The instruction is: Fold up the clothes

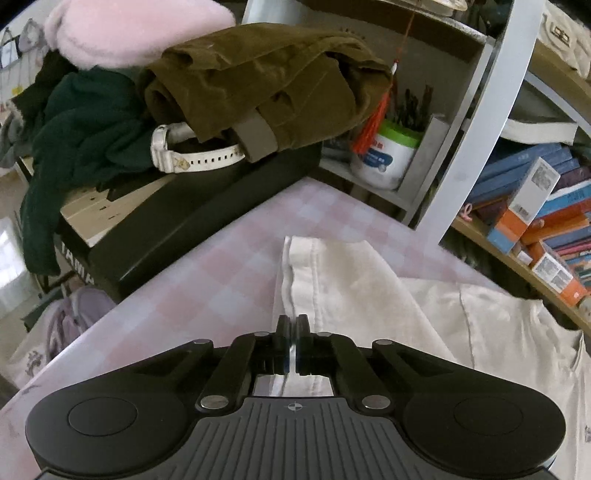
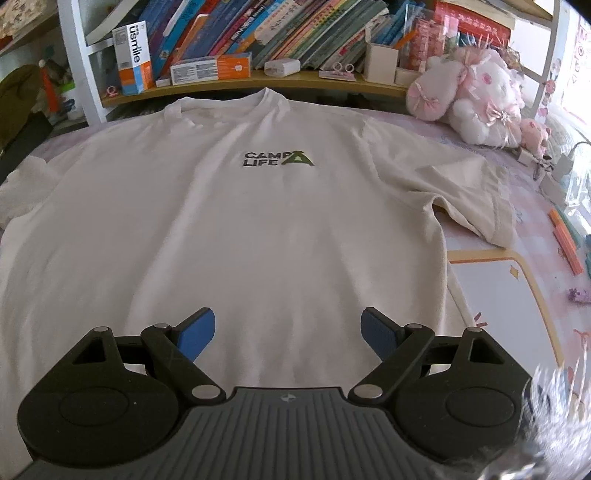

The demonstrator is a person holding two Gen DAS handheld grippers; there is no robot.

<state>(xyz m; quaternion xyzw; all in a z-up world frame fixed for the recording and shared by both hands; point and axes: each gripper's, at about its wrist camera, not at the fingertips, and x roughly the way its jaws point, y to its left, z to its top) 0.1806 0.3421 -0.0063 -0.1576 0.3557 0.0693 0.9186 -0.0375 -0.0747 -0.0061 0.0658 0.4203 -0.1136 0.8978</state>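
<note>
Lying flat and face-up on the pink checked tablecloth [image 1: 207, 266]: white T-shirt [image 2: 236, 229], collar toward the bookshelf [image 2: 258, 79], "CAMP LIFE" logo [image 2: 277, 158] showing mid-chest. Spreading out to the side on the cloth, away from the body: right-hand sleeve [image 2: 469, 192].

Hovering over the lower hem area with blue pads [image 2: 197, 332] spread wide apart, nothing between them: right gripper [image 2: 288, 332].

Pinching the left sleeve [image 1: 332, 280] along its hemmed edge, jaws pressed together with a sliver of white fabric caught between them: left gripper [image 1: 293, 334]. Running forward from the fingertips across the checked cloth: sleeve hem.

Sitting just beyond the sleeve at the table's far-left side: black box [image 1: 177, 218], carrying a white watch [image 1: 184, 155], an olive-brown folded garment [image 1: 266, 85] and a dark green knit [image 1: 81, 125]. Topping that pile: pink fluffy item [image 1: 136, 29].

Resting at the far-right table corner, near the shelf: pink-and-white plush toy [image 2: 476, 96]. Standing on the shelf left of the collar: orange-and-white "usmile" carton [image 2: 135, 57]. Lying near the right edge of the table: orange sticks [image 2: 565, 240].
</note>
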